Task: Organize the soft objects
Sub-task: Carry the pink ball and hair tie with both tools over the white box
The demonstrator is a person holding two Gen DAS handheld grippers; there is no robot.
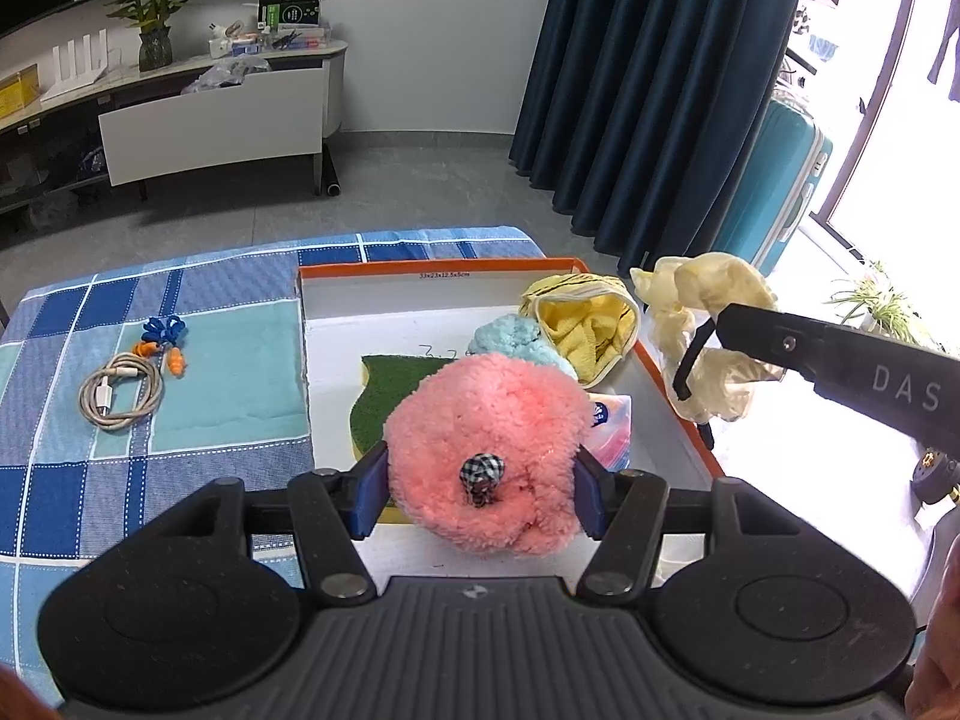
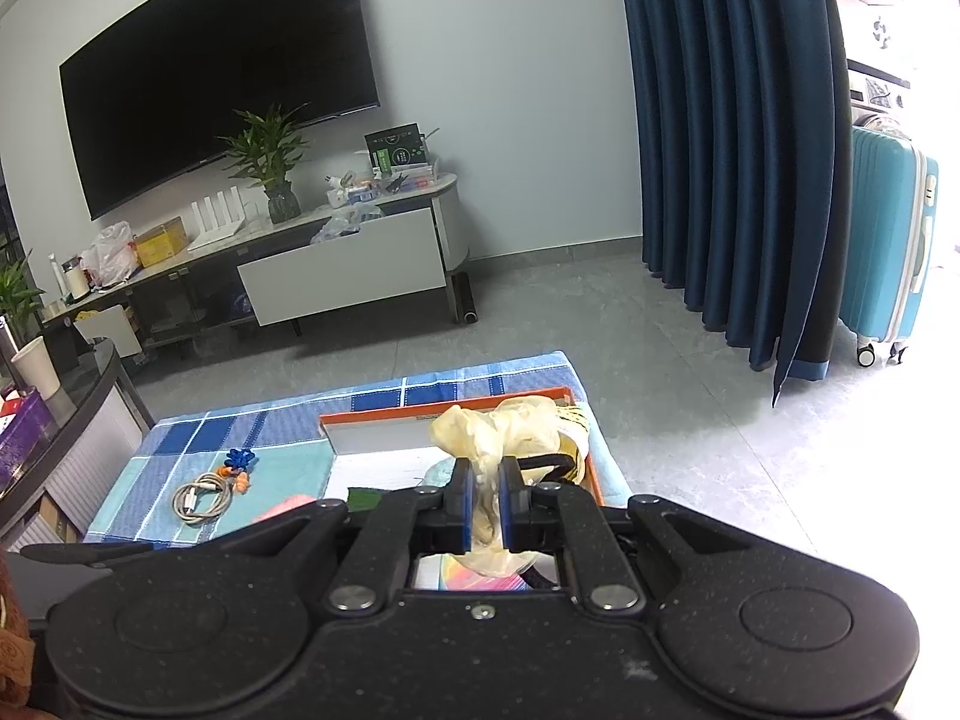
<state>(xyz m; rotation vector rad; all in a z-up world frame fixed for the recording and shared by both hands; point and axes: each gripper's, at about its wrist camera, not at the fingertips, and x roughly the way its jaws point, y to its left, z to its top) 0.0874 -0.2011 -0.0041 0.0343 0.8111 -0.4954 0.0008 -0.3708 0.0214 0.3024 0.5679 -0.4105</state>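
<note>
My left gripper (image 1: pixel 480 480) is shut on a fluffy pink plush ball (image 1: pixel 486 420) with a small checked knot, held over the orange-rimmed white box (image 1: pixel 336 312). In the box lie a green scouring pad (image 1: pixel 390 390), a light blue plush (image 1: pixel 510 333), a yellow towel (image 1: pixel 591 324) and a tissue pack (image 1: pixel 612 426). My right gripper (image 2: pixel 485 504) is shut on a crumpled cream rubber glove (image 2: pixel 498 429), held above the box's right side; the glove also shows in the left wrist view (image 1: pixel 702 300).
A coiled white cable (image 1: pixel 120 393) and blue and orange earplugs (image 1: pixel 165 342) lie on the blue checked tablecloth (image 1: pixel 180 480) left of the box. Beyond the table stand a TV cabinet (image 1: pixel 210 120), a dark blue curtain (image 1: pixel 648 90) and a teal suitcase (image 1: pixel 780 186).
</note>
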